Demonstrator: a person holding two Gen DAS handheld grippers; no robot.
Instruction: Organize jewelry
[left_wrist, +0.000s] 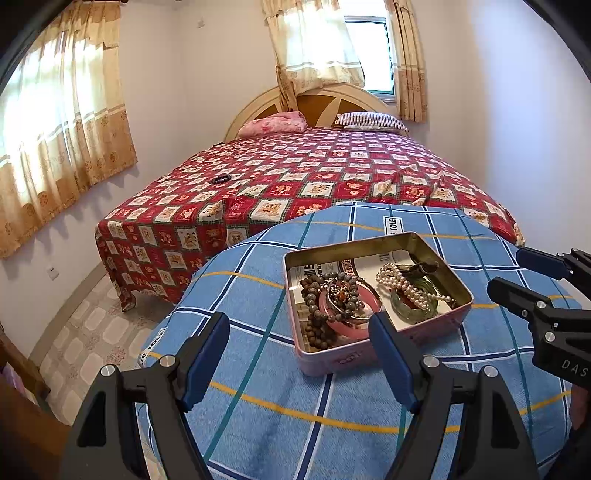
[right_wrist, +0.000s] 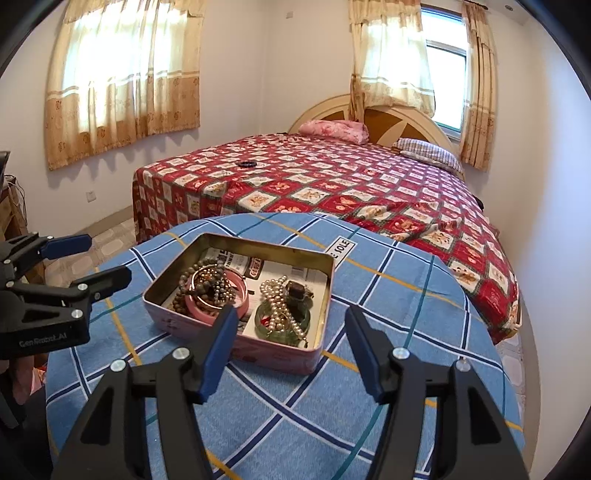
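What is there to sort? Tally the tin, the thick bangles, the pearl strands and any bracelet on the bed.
Tin: 1
Thick bangles: 2 (pink bangle, green bangle)
Pearl strand: 1
Dark bracelet on bed: 1
Total: 5

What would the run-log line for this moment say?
left gripper: open, empty | right gripper: open, empty | open pink metal tin: on blue checked cloth, holds bead strands, pearl strand, pink and green bangles

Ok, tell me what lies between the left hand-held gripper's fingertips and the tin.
Only bare blue checked cloth, in the left wrist view; the left hand-held gripper stands open and empty short of the tin.
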